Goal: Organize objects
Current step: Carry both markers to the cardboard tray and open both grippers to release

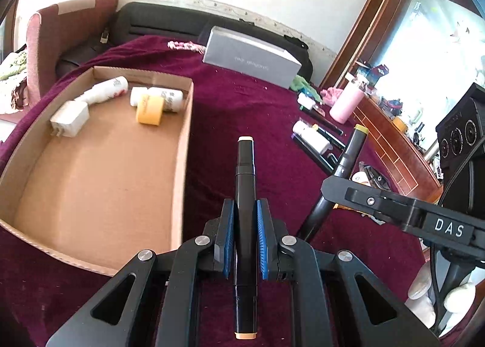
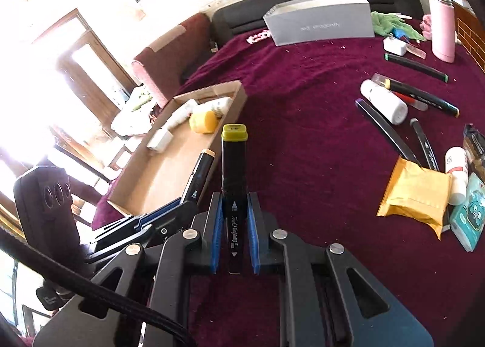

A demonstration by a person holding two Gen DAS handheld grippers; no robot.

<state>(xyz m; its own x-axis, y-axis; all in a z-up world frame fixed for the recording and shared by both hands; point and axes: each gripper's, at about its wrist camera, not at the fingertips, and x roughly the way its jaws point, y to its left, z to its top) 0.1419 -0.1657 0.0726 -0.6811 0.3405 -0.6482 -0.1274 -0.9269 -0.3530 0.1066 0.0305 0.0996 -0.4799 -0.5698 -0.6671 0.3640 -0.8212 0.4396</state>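
The cardboard box (image 1: 100,165) at ten o'clock already holds a white charger (image 1: 69,119), two white bottles and a yellow tape roll (image 1: 149,110); markers, a white bottle (image 2: 383,101) and a yellow packet (image 2: 415,192) still lie on the maroon cloth. Left gripper (image 1: 245,238) jaws clamp a peach-capped marker (image 1: 245,183); right gripper (image 2: 233,235) jaws clamp a yellow-capped marker (image 2: 233,165). Both tilt downward near the box's side wall

The near half of the cardboard tray (image 1: 91,183) lies bare; bottles (image 1: 106,91) and tape roll (image 1: 149,110) crowd its far end.
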